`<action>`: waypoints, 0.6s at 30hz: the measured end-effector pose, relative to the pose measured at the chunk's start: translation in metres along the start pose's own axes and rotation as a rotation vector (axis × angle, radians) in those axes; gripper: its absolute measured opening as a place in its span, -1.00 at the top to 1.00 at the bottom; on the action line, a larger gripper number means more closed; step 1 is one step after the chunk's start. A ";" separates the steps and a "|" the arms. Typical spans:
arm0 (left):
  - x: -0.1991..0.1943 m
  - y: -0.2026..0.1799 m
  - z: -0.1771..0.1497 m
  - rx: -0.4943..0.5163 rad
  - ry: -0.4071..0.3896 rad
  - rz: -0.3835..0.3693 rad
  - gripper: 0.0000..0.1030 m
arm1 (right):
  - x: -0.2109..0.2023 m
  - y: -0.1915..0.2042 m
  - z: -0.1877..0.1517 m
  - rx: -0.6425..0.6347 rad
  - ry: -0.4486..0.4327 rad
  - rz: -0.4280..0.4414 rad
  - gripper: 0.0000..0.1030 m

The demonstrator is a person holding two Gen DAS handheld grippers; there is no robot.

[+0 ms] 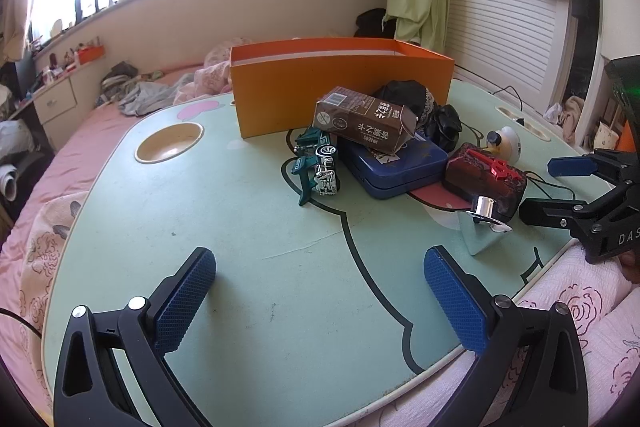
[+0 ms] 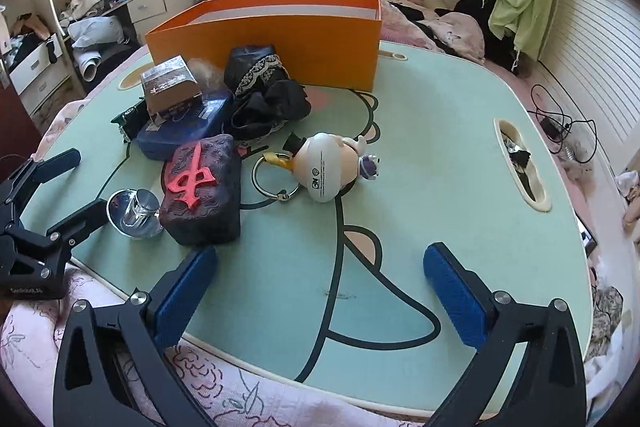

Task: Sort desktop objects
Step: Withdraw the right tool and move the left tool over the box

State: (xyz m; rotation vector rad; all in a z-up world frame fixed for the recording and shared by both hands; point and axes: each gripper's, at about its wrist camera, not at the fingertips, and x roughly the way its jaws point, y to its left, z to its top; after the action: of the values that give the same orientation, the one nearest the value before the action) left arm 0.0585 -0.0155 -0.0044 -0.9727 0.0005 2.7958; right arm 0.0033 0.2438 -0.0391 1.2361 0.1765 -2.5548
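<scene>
My right gripper (image 2: pixel 320 291) hangs spread wide and empty over the near edge of the bench (image 2: pixel 440 155); my left gripper (image 1: pixel 320 303) is likewise open, holding nothing. The clutter sits piled before the orange box (image 2: pixel 280 43). Reaching for the dark mahjong block (image 2: pixel 204 187), I could knock the shiny metal cup (image 2: pixel 134 213) beside it.

Mint table, orange box, dark clutter.
The table (image 2: pixel 440 155) is pale mint with dark cartoon outlines and pink patches; the box (image 2: pixel 280 39) is bright orange, white inside. The carton (image 1: pixel 364 119) is brown with white lettering, the case (image 1: pixel 400 163) navy, the toy car (image 1: pixel 320 163) teal and chrome, the block (image 2: pixel 204 187) dark maroon with a red symbol, and the figure (image 2: pixel 328 167) white.
</scene>
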 end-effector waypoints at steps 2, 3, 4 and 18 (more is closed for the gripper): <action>0.000 0.000 0.000 0.000 0.000 0.000 -1.00 | 0.000 0.000 0.000 0.000 0.001 0.000 -0.99; 0.000 0.000 0.000 0.000 0.000 0.000 -1.00 | 0.000 0.000 0.000 0.000 0.001 0.000 -0.99; 0.000 0.000 0.000 0.000 0.000 0.000 -1.00 | 0.001 0.000 0.000 0.000 0.001 0.000 -0.99; -0.001 0.000 0.000 0.002 0.000 -0.001 -1.00 | 0.000 0.000 0.000 -0.001 0.000 0.000 -0.99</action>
State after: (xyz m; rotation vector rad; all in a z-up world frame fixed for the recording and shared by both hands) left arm 0.0591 -0.0158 -0.0043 -0.9713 0.0031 2.7941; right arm 0.0036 0.2437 -0.0393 1.2363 0.1771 -2.5541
